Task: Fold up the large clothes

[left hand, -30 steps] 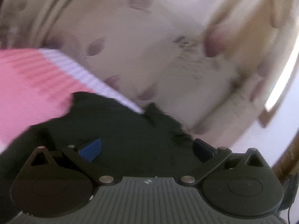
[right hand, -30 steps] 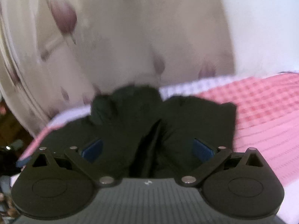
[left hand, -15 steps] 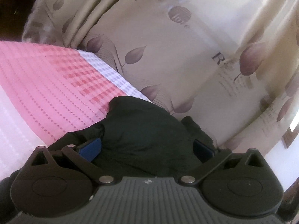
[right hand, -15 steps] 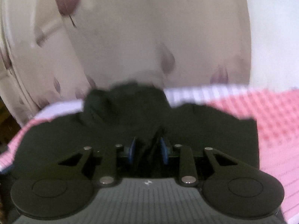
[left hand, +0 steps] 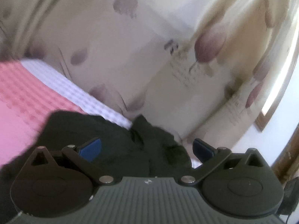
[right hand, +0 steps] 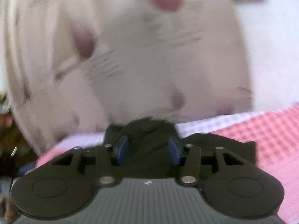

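Observation:
A black garment (left hand: pixel 115 140) lies bunched on the pink checked bed cover (left hand: pixel 28 102) near its far edge. My left gripper (left hand: pixel 145 147) is open wide, its blue pads (left hand: pixel 90 148) apart on either side of the cloth and pressing on nothing. In the right wrist view the same garment (right hand: pixel 224 145) spreads under my right gripper (right hand: pixel 147 149). Its jaws stand about half apart and are opening, with a raised fold of the black cloth between the pads (right hand: pixel 120 149). The picture is blurred by motion.
A beige curtain with purple leaf prints (left hand: pixel 149 56) hangs right behind the bed's far edge, also seen as the curtain (right hand: pixel 149 65) in the right wrist view. A lit window frame (left hand: pixel 269 108) shows at the right. Dark clutter (right hand: pixel 11 158) sits beyond the bed's left corner.
My right gripper went from wide open to pinched on a fold of the black cloth, and its jaws have now parted again. The left gripper stayed open and shifted slightly over the garment.

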Available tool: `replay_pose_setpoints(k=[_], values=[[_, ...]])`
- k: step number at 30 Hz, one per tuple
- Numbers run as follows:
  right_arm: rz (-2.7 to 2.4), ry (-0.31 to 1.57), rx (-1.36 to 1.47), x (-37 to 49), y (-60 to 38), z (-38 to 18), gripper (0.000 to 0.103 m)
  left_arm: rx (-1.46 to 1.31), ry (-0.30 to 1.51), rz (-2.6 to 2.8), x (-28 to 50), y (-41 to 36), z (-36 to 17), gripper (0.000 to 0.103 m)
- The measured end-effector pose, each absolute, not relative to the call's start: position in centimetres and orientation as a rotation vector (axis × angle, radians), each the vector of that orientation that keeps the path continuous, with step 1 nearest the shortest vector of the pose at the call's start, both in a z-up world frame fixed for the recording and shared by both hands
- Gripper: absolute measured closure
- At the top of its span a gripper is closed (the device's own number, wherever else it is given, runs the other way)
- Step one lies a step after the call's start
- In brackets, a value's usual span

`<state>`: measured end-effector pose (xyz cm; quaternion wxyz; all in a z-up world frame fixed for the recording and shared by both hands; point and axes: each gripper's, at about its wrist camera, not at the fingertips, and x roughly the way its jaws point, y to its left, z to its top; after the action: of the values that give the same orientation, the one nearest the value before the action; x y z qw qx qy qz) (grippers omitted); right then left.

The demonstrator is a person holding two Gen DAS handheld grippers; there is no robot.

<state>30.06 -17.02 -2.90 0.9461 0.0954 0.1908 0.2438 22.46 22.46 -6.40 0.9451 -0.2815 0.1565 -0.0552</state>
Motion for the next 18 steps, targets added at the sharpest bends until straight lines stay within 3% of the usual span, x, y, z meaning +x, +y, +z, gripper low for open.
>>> replay_pose_setpoints(k=[7,18], values=[[0.51,0.536,-0.049,33.1,-13.3,-7.2,0.058,-0.514,0.423,-0.002,26.9,23.2,-9.9,0.001],[0.476,0.6,-0.024,34.1,-13.1,-9.9,0.057,-0.484,0.519,0.035,28.6,24.2,-11.5,0.0]])
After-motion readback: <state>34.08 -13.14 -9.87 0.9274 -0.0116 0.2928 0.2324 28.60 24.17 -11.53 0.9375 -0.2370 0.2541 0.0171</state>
